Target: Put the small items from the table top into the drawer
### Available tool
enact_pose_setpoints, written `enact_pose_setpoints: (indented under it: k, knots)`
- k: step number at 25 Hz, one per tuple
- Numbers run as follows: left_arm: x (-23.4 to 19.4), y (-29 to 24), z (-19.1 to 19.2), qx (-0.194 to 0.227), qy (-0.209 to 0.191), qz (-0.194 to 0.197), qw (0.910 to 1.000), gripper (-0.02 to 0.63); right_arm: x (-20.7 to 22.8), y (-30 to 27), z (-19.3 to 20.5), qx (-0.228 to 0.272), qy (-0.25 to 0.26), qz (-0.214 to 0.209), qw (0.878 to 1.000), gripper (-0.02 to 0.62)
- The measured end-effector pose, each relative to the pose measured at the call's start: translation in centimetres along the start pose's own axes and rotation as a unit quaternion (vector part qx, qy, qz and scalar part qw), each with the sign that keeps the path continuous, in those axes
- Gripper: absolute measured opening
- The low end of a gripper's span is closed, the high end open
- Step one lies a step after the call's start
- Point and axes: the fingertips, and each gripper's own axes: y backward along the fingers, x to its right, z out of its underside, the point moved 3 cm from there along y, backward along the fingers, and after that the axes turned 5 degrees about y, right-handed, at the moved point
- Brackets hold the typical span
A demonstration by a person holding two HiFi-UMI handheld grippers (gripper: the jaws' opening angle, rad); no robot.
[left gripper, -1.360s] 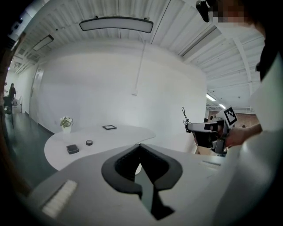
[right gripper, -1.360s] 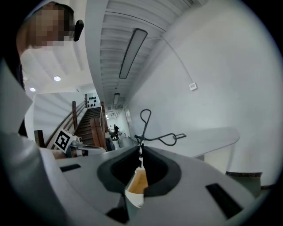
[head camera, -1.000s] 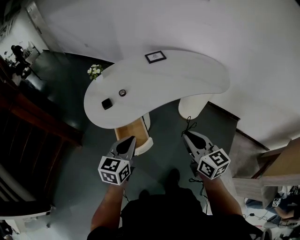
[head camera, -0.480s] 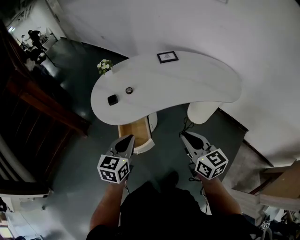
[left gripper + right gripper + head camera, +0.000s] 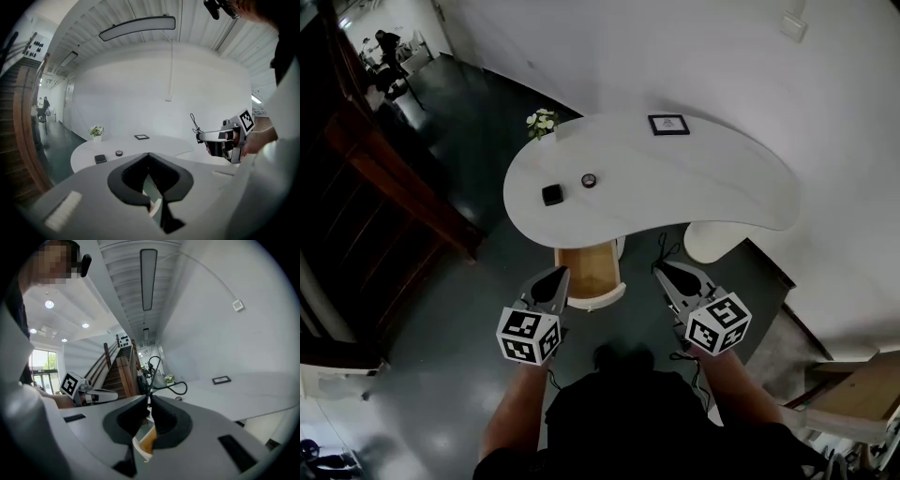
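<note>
Currently both grippers are hovering in front of the bench (image 5: 703, 178), short of its near edge and touching nothing on it. The left gripper (image 5: 557, 276) is showing its jaws pressed together at the tips with nothing between them, and the right gripper (image 5: 662, 271) is showing the same: jaws closed tip to tip, holding nothing. A drawer (image 5: 598, 302) is standing open, sticking out from under the bench's near edge toward the person, its wood-coloured inside facing up; in the head view it is lying between the two grippers' tips. On the bench top, toward its left end, a black square item (image 5: 551, 195) is lying flat, and a small round item (image 5: 589, 181) is sitting near it, slightly farther from the bench's near edge and apart from it. At the bench's far left edge a small pot of white flowers (image 5: 542, 122) is standing upright, and a dark picture frame (image 5: 668, 125) is lying near the bench's far edge, well apart from the two small items.
</note>
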Motion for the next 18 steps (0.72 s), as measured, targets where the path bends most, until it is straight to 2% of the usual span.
enact_pose_setpoints:
  k: [8, 18]
  knots:
    - [-4.8, 1.6, 1.3, 0.012, 0.031, -0.019, 0.9993, 0.011, -2.6, -5.4, 0.3, -0.030, 0.016, -0.027, 0.999, 0.037]
    - [-7.0, -0.6, 3.5, -0.012, 0.076, -0.061, 0.9952, 0.011, -0.8, -11.2, 3.7, -0.095, 0.056, -0.094, 0.989, 0.037]
